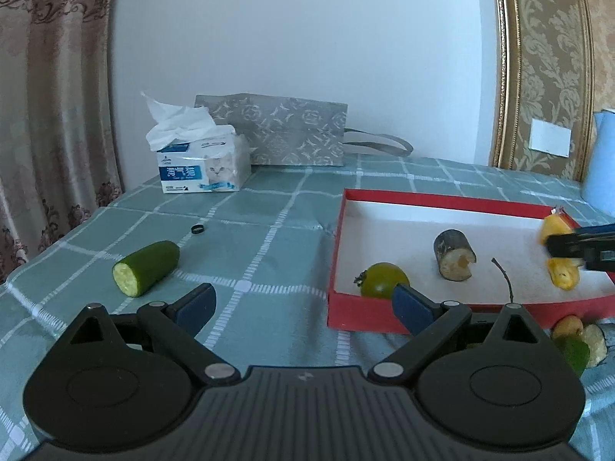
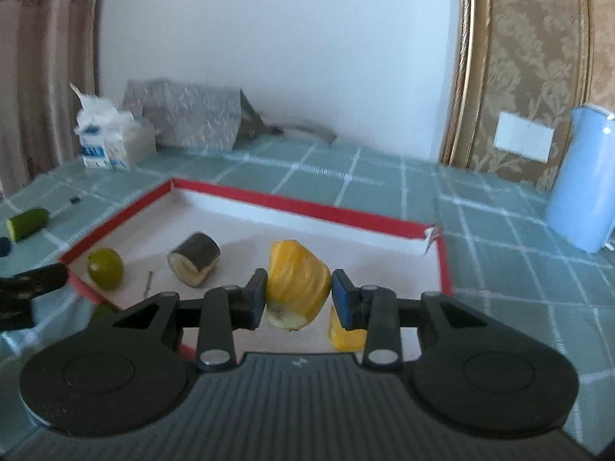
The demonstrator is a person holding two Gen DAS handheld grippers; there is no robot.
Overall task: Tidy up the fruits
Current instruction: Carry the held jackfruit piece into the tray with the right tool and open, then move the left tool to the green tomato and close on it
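Note:
A red box [image 1: 442, 198] with a white floor holds a green tomato [image 1: 384, 284], a dark-skinned banana piece [image 1: 453, 255] and a loose stem [image 1: 503, 278]. On the cloth to the left of the box lies a cut cucumber piece [image 1: 146, 267]. My left gripper [image 1: 305, 307] is open and empty, low over the cloth in front of the box's left corner. My right gripper [image 2: 300, 296] is shut on a yellow fruit piece [image 2: 298, 288] above the box's near right part. A second yellow piece [image 2: 346, 332] lies beneath its right finger. The tomato [image 2: 104, 268] and banana piece [image 2: 196, 259] are to the left of the held fruit.
A tissue box [image 1: 203, 165] and a grey patterned bag [image 1: 284, 130] stand at the back by the wall. A blue jug [image 2: 580, 199] stands at the right. A small black ring [image 1: 197, 229] lies behind the cucumber. Fruit scraps [image 1: 576, 336] lie in front of the box's right corner.

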